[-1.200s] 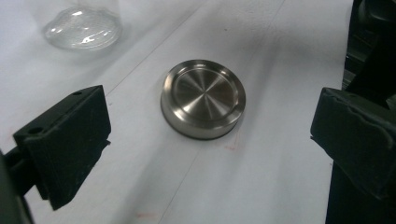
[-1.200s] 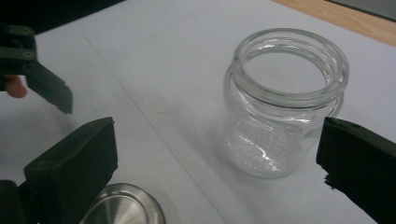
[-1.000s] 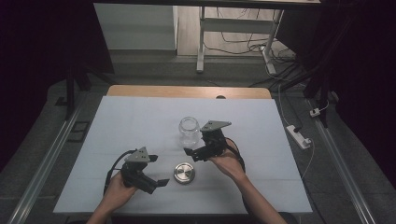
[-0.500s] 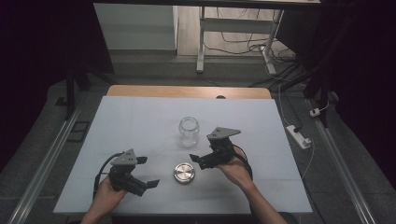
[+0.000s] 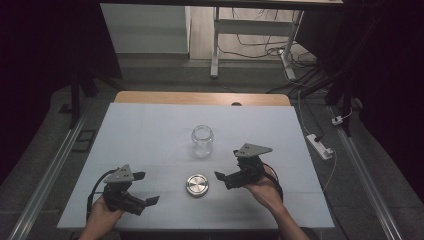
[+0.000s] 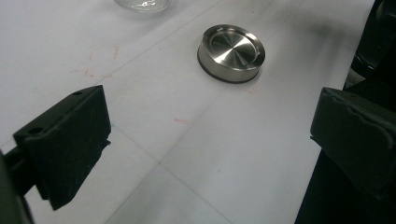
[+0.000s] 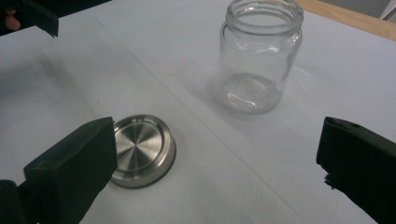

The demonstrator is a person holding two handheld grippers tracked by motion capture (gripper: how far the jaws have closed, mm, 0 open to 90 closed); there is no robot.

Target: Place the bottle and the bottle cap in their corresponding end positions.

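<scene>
Left tool (image 5: 131, 196): spread wide and empty, now drawn back to the near left corner of the counter (image 5: 150, 130), farther from the lid than a second ago.
Right tool (image 5: 235, 176): also gaping, holding nothing, pulled back from the jar to just right of the lid.
Lid (image 5: 197, 184): lies flat on the counter between the two tools, untouched.
Jar (image 5: 202, 141): stands upright and uncapped beyond the lid, apart from both tools.
Meaning: both hands have let go and retreated; the uncapping looks finished, or a fresh reach is due.

The table (image 5: 150, 125) is viewed from above toward 12 o'clock; the lid (image 6: 231, 52) is framed closely in both gripper views.
</scene>
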